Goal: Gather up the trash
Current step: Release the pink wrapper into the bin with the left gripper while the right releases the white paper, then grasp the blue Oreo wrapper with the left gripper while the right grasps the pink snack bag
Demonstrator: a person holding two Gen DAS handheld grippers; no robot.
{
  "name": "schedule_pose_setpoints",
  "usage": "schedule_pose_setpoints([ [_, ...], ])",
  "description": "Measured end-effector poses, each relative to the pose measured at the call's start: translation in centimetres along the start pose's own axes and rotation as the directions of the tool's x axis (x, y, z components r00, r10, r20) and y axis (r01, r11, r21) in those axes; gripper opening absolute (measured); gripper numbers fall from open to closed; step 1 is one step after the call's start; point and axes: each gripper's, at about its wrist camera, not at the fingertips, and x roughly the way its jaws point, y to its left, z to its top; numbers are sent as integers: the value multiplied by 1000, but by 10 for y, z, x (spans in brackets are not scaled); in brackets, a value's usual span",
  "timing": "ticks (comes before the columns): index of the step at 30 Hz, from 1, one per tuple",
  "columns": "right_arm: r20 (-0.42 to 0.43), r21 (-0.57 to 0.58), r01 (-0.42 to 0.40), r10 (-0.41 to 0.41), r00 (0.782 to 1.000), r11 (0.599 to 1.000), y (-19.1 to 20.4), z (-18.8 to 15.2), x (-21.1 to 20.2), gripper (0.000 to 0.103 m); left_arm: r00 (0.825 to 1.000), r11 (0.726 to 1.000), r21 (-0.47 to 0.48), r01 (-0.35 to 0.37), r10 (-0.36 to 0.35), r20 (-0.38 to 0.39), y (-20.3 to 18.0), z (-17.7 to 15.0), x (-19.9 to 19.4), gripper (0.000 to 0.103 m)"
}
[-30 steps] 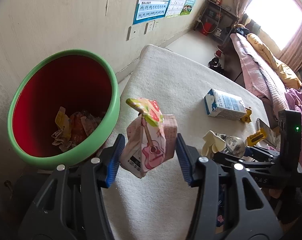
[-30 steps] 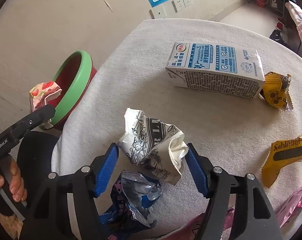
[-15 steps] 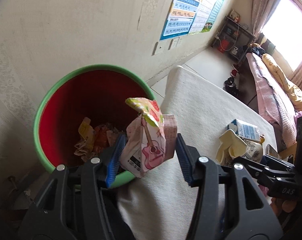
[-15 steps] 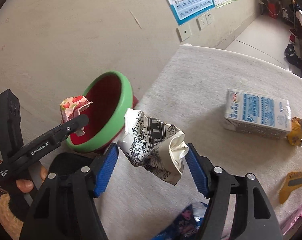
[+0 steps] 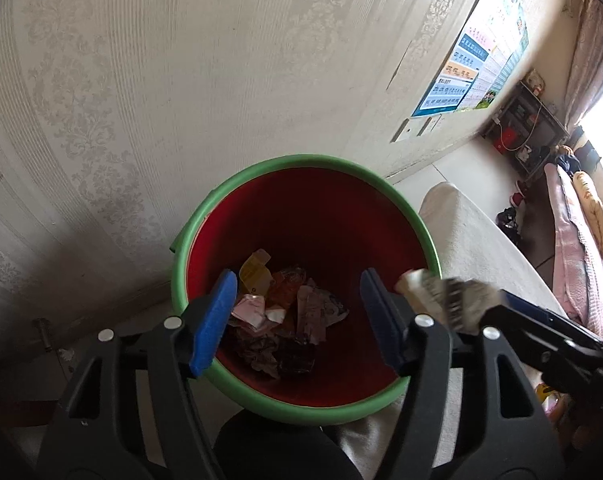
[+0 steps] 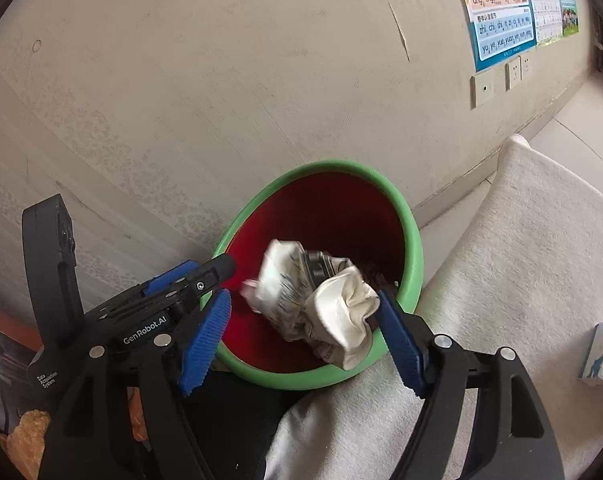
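A red bin with a green rim (image 5: 229,200) stands by the wall. My left gripper (image 5: 299,280) hangs over it, jaws opening with nothing between them. The pink snack carton (image 5: 250,309) lies on the wrappers at the bin's bottom. My right gripper (image 6: 303,300) is over the bin's near rim (image 6: 415,248), its jaws opening. A crumpled white printed paper (image 6: 313,300) sits blurred between them, clear of the left pad and against the right pad (image 6: 397,340). From the left wrist, that paper (image 5: 445,296) shows at the bin's right edge. The left gripper's fingertips (image 6: 217,270) reach in from the left.
A beige-covered table (image 6: 521,240) adjoins the bin on the right, with a blue-and-white carton (image 6: 601,352) at its edge. A patterned wall (image 5: 181,80) with posters and sockets runs close behind the bin. A dark rounded object (image 5: 277,448) sits below the bin's near side.
Both grippers swung left from the table to above the bin. The left let go of the pink carton, which now lies in the bin. The right jaws spread off the crumpled paper.
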Motion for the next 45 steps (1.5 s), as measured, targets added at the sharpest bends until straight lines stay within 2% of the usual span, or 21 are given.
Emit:
schedule_pose_setpoints([
  [4, 17, 35, 15, -16, 1000, 999, -15, -18, -25, 77, 1000, 1000, 15, 12, -13, 18, -6, -6, -6, 64],
  [7, 19, 41, 71, -72, 997, 997, -37, -43, -56, 77, 998, 997, 60, 52, -55, 44, -23, -14, -16, 64],
  [9, 3, 49, 152, -153, 988, 987, -57, -65, -80, 77, 996, 991, 105, 86, -89, 24, -40, -21, -16, 64],
  [12, -33, 70, 284, -282, 959, 956, -86, -102, -114, 77, 984, 968, 179, 175, -163, -77, -74, -45, -10, 65],
  [15, -97, 133, 386, -375, 922, 913, -115, -146, -138, 77, 949, 915, 282, 287, -233, -210, -120, -83, -5, 65],
  [18, -137, 240, 390, -367, 920, 889, -137, -176, -152, 77, 896, 838, 369, 401, -276, -347, -165, -126, -3, 67],
  [20, -158, 275, 399, -369, 916, 875, -150, -185, -153, 77, 872, 791, 428, 438, -258, -415, -191, -152, 0, 69],
  [22, -188, 281, 412, -371, 909, 867, -158, -191, -149, 77, 849, 765, 448, 462, -236, -473, -209, -173, 6, 69],
  [24, -207, 285, 376, -326, 922, 882, -160, -194, -142, 76, 830, 758, 452, 471, -207, -518, -219, -192, 12, 69],
  [26, -224, 261, 353, -299, 927, 899, -157, -195, -134, 63, 819, 752, 458, 474, -185, -544, -227, -207, 15, 69],
  [27, -232, 244, 353, -299, 926, 903, -155, -196, -131, 50, 819, 748, 468, 470, -173, -547, -229, -212, 16, 69],
  [28, -235, 232, 352, -299, 925, 907, -154, -195, -129, 42, 825, 742, 484, 463, -160, -542, -230, -216, 16, 69],
  [29, -225, 223, 351, -302, 926, 910, -151, -193, -129, 40, 832, 734, 502, 458, -155, -533, -231, -218, 14, 69],
  [30, -213, 216, 349, -304, 928, 912, -150, -192, -131, 35, 832, 733, 503, 458, -153, -534, -231, -220, 13, 69],
  [33, -135, 184, 341, -320, 938, 922, -143, -184, -139, 28, 832, 754, 475, 453, -165, -530, -228, -216, 15, 69],
  [36, -70, 121, 396, -390, 918, 910, -132, -174, -145, 25, 835, 764, 466, 448, -170, -524, -222, -213, 14, 68],
  [38, -57, 95, 418, -415, 908, 903, -131, -171, -143, 25, 840, 760, 476, 442, -164, -518, -223, -214, 14, 67],
  [41, -38, 108, 409, -407, 913, 906, -134, -170, -144, 31, 853, 749, 506, 427, -150, -499, -227, -217, 12, 64],
  [42, -33, 114, 410, -409, 912, 905, -135, -169, -145, 43, 859, 743, 519, 422, -145, -491, -228, -217, 11, 60],
  [43, -24, 121, 415, -415, 910, 902, -135, -169, -147, 55, 865, 741, 529, 413, -139, -482, -229, -217, 11, 51],
  [45, 0, 140, 415, -419, 908, 899, -137, -168, -152, 59, 866, 748, 520, 411, -142, -480, -228, -215, 11, 44],
])
